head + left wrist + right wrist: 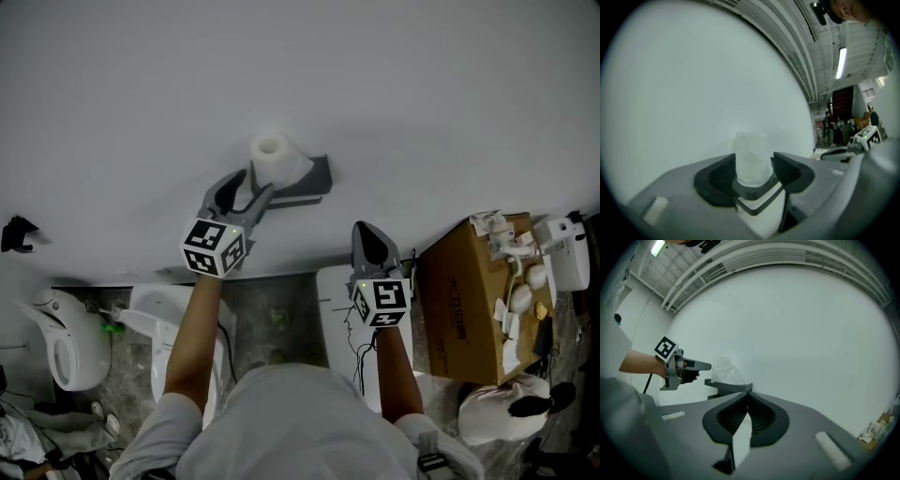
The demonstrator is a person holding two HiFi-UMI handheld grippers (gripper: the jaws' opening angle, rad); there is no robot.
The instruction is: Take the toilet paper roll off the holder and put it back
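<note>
Our pale grey shirt (300,422) fills the bottom of the head view, closest to the cam. Far left, on the floor, sits a white ceramic toilet (66,342). Next, the left grey hand-held gripper (251,187) points level at the white wall (450,84). Its jaws stand apart w/ nothing clamped, tips just beside the white toilet paper roll (270,153). We see that roll thru the gap in the left gripper view, upright on the dark grey wall-mounted holder (314,178). Further rt, the right grey hand-held gripper (366,232) also faces the wall, apart from the holder, jaws together & empty. Far rt stands a brown cardboard box (464,300) w/ white odds on top.
</note>
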